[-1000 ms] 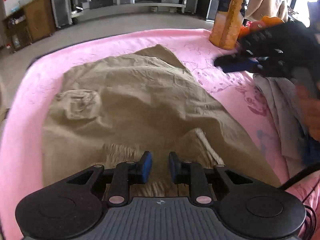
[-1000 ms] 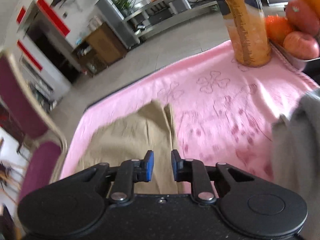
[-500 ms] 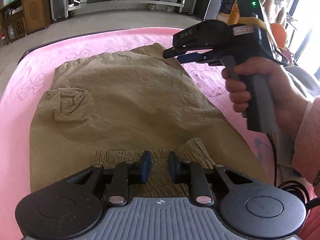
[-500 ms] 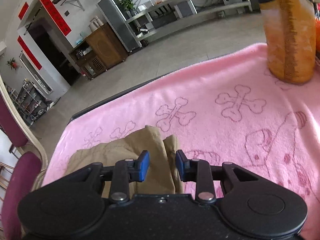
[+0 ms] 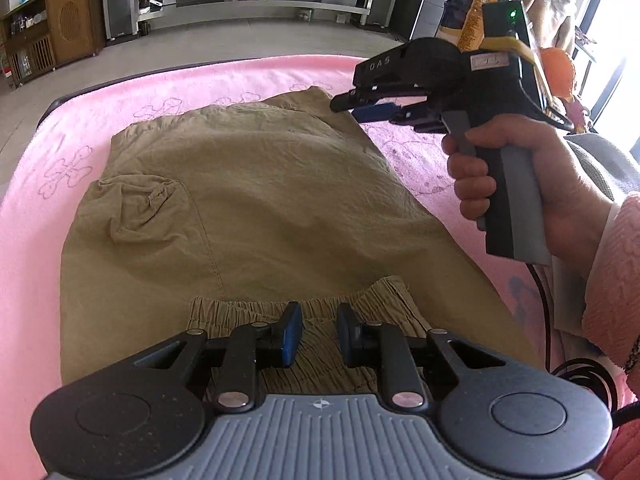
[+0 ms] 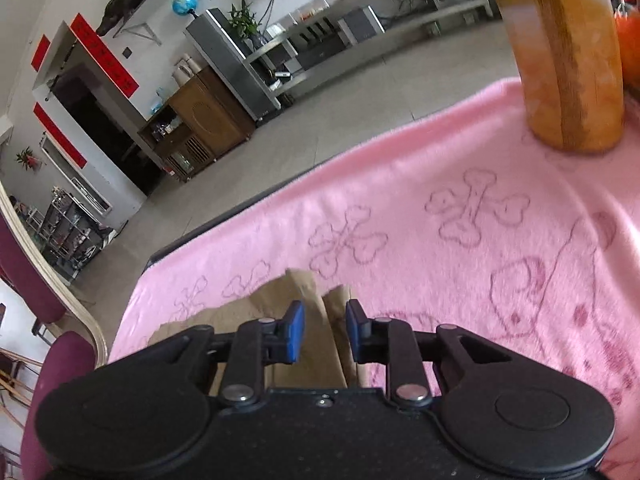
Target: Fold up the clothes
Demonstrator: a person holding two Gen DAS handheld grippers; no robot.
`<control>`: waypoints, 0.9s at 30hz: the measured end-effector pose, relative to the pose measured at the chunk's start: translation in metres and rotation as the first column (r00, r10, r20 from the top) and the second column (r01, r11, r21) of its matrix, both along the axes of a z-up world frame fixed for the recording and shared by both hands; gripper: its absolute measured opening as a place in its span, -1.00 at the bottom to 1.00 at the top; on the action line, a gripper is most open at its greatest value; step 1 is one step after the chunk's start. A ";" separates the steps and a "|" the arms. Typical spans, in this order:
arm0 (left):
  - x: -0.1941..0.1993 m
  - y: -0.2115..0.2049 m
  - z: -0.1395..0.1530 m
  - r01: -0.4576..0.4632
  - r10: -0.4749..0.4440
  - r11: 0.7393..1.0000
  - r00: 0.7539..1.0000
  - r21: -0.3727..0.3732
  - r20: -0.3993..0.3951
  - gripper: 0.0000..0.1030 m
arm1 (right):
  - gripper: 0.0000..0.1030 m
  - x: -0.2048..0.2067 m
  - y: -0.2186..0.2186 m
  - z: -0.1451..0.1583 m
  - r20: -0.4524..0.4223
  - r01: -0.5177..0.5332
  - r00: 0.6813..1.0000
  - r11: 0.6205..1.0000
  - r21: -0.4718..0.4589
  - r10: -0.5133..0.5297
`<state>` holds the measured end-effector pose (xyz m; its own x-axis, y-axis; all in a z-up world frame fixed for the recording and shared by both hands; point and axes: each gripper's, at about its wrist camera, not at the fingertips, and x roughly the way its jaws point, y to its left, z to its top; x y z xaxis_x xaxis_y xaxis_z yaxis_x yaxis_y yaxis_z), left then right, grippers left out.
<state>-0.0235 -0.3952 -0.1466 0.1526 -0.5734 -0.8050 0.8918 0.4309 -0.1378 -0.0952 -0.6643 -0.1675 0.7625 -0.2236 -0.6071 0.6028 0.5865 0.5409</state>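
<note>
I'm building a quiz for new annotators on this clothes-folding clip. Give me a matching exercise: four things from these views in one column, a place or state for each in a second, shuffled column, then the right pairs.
Things:
1. khaki shorts
2. left tongs
3. right tongs
4. orange jar

Places or states:
A. standing upright near the blanket's far edge
B. open above the elastic waistband
C. spread flat on the pink blanket
D. open above the hem corner of the shorts

Pairs: 1-C, 2-B, 3-D, 4-A
</note>
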 end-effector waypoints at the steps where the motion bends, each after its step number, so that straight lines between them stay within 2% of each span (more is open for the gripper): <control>1: 0.000 0.000 0.000 0.000 0.000 1.000 1.000 0.000 -0.001 -0.64 | -0.55 0.000 0.000 -0.001 -0.001 -0.003 1.000 1.000 0.003 0.003; 4: 0.001 0.000 0.000 -0.001 0.001 1.000 1.000 0.001 -0.002 -0.64 | -0.71 -0.001 0.003 0.001 0.015 -0.012 1.000 1.000 -0.012 0.013; 6: 0.000 -0.001 0.000 0.000 0.000 1.000 1.000 0.000 0.000 -0.64 | -0.96 0.001 0.009 0.005 -0.006 -0.030 1.000 0.997 -0.068 0.029; 9: -0.001 0.000 0.001 0.003 -0.003 1.000 1.000 -0.001 0.010 -0.64 | -0.99 0.006 0.023 0.013 -0.070 -0.037 0.997 0.975 -0.219 0.022; 11: -0.001 0.000 0.001 0.005 -0.005 1.000 1.000 -0.007 0.012 -0.64 | -0.99 0.002 0.030 0.021 -0.059 0.008 0.998 0.954 -0.301 -0.027; 13: -0.001 0.000 0.002 0.004 -0.004 1.000 1.000 -0.009 0.012 -0.64 | -0.99 -0.002 0.030 0.023 -0.048 0.040 0.997 0.950 -0.310 -0.057; 14: -0.001 0.000 0.001 0.003 -0.002 1.000 1.000 -0.009 0.012 -0.63 | -0.99 0.001 0.029 0.021 -0.081 0.022 0.995 0.949 -0.315 -0.050; 16: 0.000 0.000 0.002 -0.001 0.002 1.000 1.000 -0.009 0.010 -0.62 | -0.92 0.011 0.028 0.014 -0.197 -0.024 0.979 0.945 -0.326 -0.043; 18: 0.002 0.001 0.004 -0.006 0.006 1.000 1.000 -0.009 0.003 -0.61 | -0.77 0.010 0.028 0.015 -0.246 -0.018 0.967 0.949 -0.314 -0.063; 19: 0.003 0.003 0.006 -0.009 0.009 1.000 1.000 -0.009 -0.003 -0.60 | -0.74 0.005 0.028 0.020 -0.236 0.000 0.969 0.955 -0.295 -0.073; 21: 0.004 0.007 0.014 -0.019 0.018 1.000 1.000 -0.010 -0.015 -0.58 | -0.51 -0.010 0.035 0.035 -0.224 0.022 0.971 0.961 -0.276 -0.086; 23: 0.003 0.017 0.029 -0.032 0.032 0.999 0.999 -0.024 0.001 -0.52 | -0.38 -0.026 0.048 0.052 -0.231 0.016 0.969 0.961 -0.276 -0.082; 24: 0.003 0.023 0.037 -0.041 0.042 0.999 0.999 -0.029 0.016 -0.43 | -0.35 -0.036 0.055 0.060 -0.234 0.005 0.970 0.960 -0.280 -0.073; 27: 0.014 0.038 0.056 -0.102 0.105 0.993 0.992 -0.052 0.063 -0.42 | -0.32 -0.056 0.071 0.072 -0.227 -0.040 0.974 0.966 -0.256 -0.020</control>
